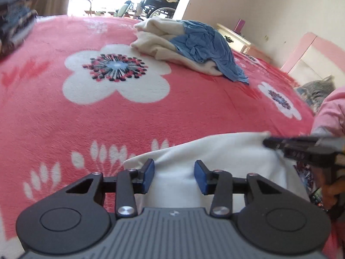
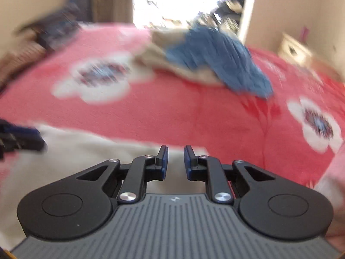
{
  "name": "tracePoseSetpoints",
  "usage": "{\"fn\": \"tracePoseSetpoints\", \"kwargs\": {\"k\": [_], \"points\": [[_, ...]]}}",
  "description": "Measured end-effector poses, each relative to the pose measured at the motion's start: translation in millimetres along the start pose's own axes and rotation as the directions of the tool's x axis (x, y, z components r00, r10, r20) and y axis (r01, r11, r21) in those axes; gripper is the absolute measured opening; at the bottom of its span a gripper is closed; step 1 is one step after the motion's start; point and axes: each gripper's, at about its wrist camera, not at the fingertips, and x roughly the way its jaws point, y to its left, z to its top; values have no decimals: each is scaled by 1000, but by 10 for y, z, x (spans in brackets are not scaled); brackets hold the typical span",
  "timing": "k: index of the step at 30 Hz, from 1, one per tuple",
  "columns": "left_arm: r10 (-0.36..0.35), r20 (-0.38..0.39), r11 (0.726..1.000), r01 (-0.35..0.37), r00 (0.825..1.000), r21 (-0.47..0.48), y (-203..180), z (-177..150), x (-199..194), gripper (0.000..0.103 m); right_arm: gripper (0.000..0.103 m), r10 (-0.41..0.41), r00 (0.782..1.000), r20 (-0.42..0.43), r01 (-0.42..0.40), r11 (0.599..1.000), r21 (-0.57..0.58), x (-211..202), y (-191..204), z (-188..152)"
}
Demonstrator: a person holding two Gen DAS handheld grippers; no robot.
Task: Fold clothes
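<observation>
Left gripper (image 1: pixel 174 177) over the near edge of the white garment (image 1: pixel 215 151), blue pads moderately apart, cloth under the gap but not pinched. Right gripper (image 2: pixel 175 161) narrowed to a slim gap above the same garment's edge, nothing clamped between the pads as far as visible; view blurred.

White garment spread flat on the near side of the pink floral blanket (image 1: pixel 107 118), just in front of both tools.

Risks, as judgement:
- Pads closing on blanket pile along with the garment, dragging the bedcover during the fold
- Right jaws too narrow to take the cloth edge, sliding over instead of catching
- Uneven grabs at the two corners, giving a skewed crease
- Only the top layer caught, lower layer left behind

Count:
- Grippers: two
- White garment near: one
- Unfolded heap farther back: one, a cream piece (image 1: pixel 159 43) with a blue piece (image 1: pixel 204 43) draped over
- Dark folded stack (image 1: pixel 15 17) at far left: one pile, items within uncountable
- Large white flowers on blanket: two
</observation>
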Motion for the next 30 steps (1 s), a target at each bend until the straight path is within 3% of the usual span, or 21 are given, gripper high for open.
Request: {"fn": "tracePoseSetpoints", "kwargs": {"k": [6, 9, 11, 16, 19, 23, 25, 28, 30], "points": [[-28, -16, 999, 28, 999, -29, 104, 54, -8, 42, 11, 17, 1000, -2, -17, 998, -53, 26, -2, -7], [-1, -22, 999, 0, 1000, -32, 91, 137, -141, 43, 11, 35, 999, -18, -35, 999, 13, -41, -114, 59], [14, -2, 1000, -14, 1000, -7, 80, 136, -294, 45, 13, 30, 1000, -6, -29, 998, 47, -209, -172, 69], [-4, 16, 1000, 4, 1000, 1, 2, -54, -825, 45, 13, 109, 994, 10, -109, 994, 18, -897, -171, -139], [-76, 9, 996, 77, 997, -34, -184, -339, -1159, 45, 13, 189, 981, -43, -188, 982, 28, -1230, -118, -342], [-121, -117, 992, 116, 986, -52, -461, -830, -1213, 45, 13, 313, 935, -168, -297, 948, 114, -1355, -18, -672], [-119, -195, 993, 114, 973, -35, -562, -1074, -1102, 45, 13, 321, 917, -235, -285, 942, 175, -1205, 14, -847], [-39, -168, 995, 53, 985, 80, -703, -1257, -1048, 46, 12, 314, 907, -281, -250, 937, 243, -968, 30, -1033], [-22, -171, 995, 38, 985, 93, -762, -1258, -1067, 50, 11, 291, 910, -297, -219, 942, 254, -995, 47, -952]]}}
